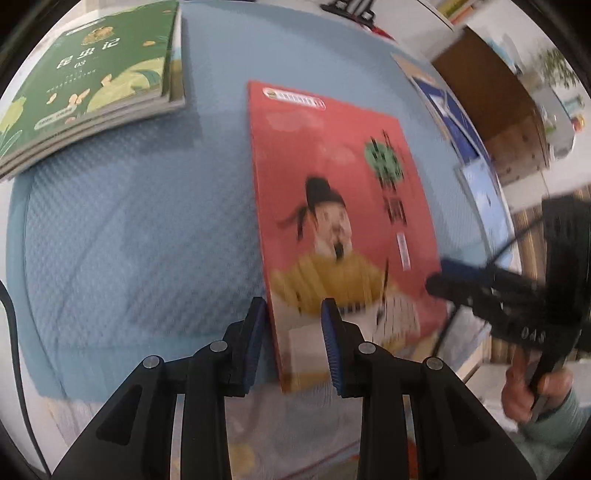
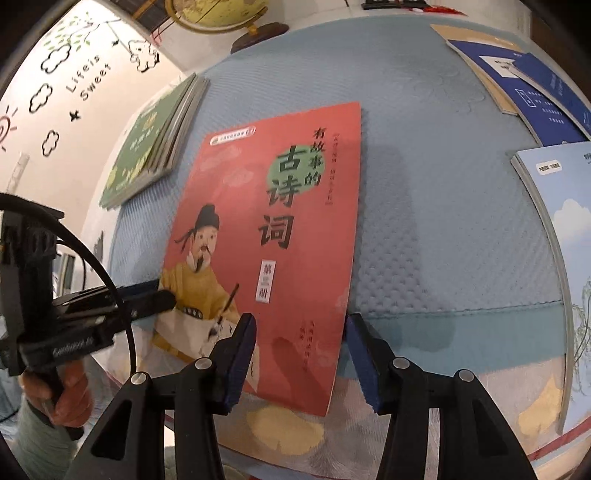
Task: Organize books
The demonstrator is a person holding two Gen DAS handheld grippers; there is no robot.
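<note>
Red book point(image 2: 266, 236) lies flat on the blue tabletop point(image 2: 443, 221), long axis running away from you. Your left tongs point(image 1: 293, 345) pinch its near-left edge. Right tongs point(image 2: 301, 360) are spread, straddling the near-right corner w/o pad contact. Green stack point(image 1: 92, 81) is far-left, so left hand's nearer.

My clearest lane is the bare blue mat point(image 2: 443, 206) btwn the red book point(image 2: 280, 221) and the right edge, open from near edge to far edge. Right edge is blocked by the pale blue book point(image 2: 554, 229) w/ the dark blue booklets point(image 2: 532, 88) toward the far right corner; far left corner has the green book stack point(image 1: 88, 85), and a globe point(image 2: 221, 14) stands past the far edge. Left of the red book the mat is free too, but the left gripper point(image 1: 293, 332) straddles its near left corner there.
</note>
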